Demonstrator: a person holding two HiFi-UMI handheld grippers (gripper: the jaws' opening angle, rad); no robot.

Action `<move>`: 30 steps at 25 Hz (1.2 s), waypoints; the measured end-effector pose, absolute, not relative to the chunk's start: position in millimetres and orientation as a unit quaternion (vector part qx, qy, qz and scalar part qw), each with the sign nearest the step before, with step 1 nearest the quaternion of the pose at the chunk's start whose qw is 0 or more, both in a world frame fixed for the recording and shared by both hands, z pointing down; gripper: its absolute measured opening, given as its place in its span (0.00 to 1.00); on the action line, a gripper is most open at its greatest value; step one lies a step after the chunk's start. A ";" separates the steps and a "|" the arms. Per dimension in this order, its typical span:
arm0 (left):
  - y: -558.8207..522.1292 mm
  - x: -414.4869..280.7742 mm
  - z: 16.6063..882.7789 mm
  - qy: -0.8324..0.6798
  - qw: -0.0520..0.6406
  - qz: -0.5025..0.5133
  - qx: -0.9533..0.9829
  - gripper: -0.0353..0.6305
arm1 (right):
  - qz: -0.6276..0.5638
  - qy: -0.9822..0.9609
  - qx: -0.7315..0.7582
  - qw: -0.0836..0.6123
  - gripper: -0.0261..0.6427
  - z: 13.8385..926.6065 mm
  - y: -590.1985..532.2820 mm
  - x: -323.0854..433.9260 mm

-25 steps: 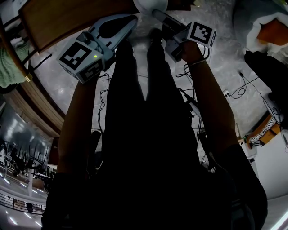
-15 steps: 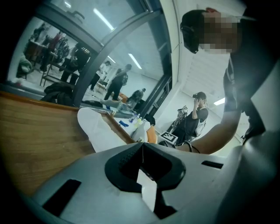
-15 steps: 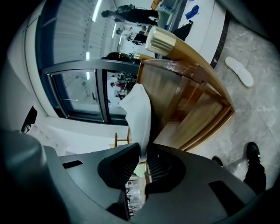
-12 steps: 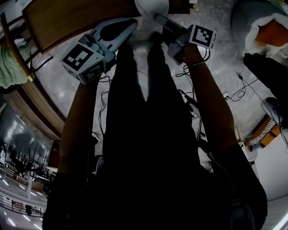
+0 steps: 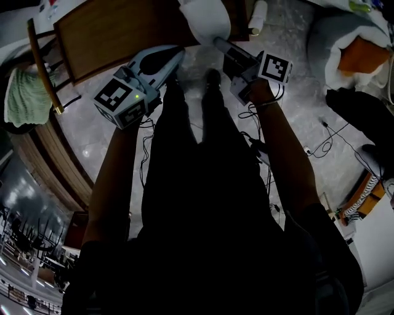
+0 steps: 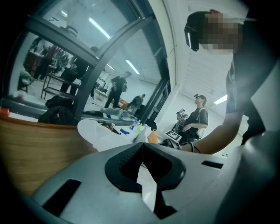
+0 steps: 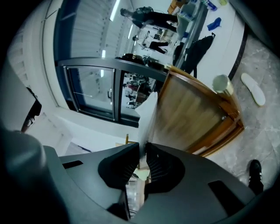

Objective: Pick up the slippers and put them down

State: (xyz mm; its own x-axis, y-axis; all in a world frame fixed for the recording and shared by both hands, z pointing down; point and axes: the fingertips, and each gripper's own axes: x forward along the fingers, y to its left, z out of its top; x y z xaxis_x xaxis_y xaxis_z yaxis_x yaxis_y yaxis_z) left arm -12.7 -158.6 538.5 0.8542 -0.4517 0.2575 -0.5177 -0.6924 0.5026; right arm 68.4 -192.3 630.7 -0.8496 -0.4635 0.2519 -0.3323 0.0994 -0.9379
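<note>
The person is standing and holding 1 white slipper [image 5: 206, 17] in the right tool [image 7: 143, 151], whose jaws are clenching the slipper's thin edge. The slipper is hanging in the air ahead of the person's legs, clear of the floor [image 5: 92, 132] and near the edge of the wooden counter [image 5: 111, 31]. Whether it is touching the counter cannot be told.

The left tool [image 6: 142, 146] is being held up beside the right one. Its jaws are meeting at the tips and gripping nothing that can be made out. A white wedge is showing in the gap behind the tips, and what it is cannot be told.

In the right gripper view a white, sole-shaped thing, probably the 2nd slipper [image 7: 253, 89], is lying flat on the floor past the counter's corner, well apart from both tools.

Judging from this, the pick-up of 1 slipper is done and its put-down is not yet done. The 2nd slipper is looking untouched, so it is probably waiting for both its lift and its placing. That is putting the task somewhere short of halfway, with lowering the held slipper onto a surface and releasing it as the step in hand
</note>
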 end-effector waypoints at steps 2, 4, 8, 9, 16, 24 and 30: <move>-159.0 -18.8 522.8 -0.267 0.279 0.055 0.921 0.07 | -0.607 0.745 -0.266 0.072 0.13 606.7 -194.4 63.7; -159.2 -23.6 503.5 -0.271 0.265 0.049 0.924 0.07 | -0.593 0.755 -0.265 0.089 0.13 576.6 -195.1 61.1; -168.8 -31.9 462.7 -0.276 0.224 0.031 0.934 0.07 | -0.537 0.796 -0.249 0.126 0.13 505.4 -212.5 55.6; -172.0 -36.0 453.1 -0.275 0.216 0.027 0.936 0.07 | -0.524 0.805 -0.242 0.137 0.13 487.1 -219.0 51.3; -167.9 -60.4 380.4 -0.286 0.177 0.014 0.942 0.07 | -0.452 0.844 -0.207 0.201 0.13 369.8 -221.3 37.7; -228.1 -77.2 283.0 -0.280 0.094 -0.002 0.955 0.07 | -0.342 0.892 -0.175 0.240 0.13 256.3 -266.2 32.0; -223.1 -80.6 240.5 -0.282 0.049 -0.018 0.958 0.07 | -0.292 0.902 -0.162 0.274 0.13 210.8 -255.9 37.7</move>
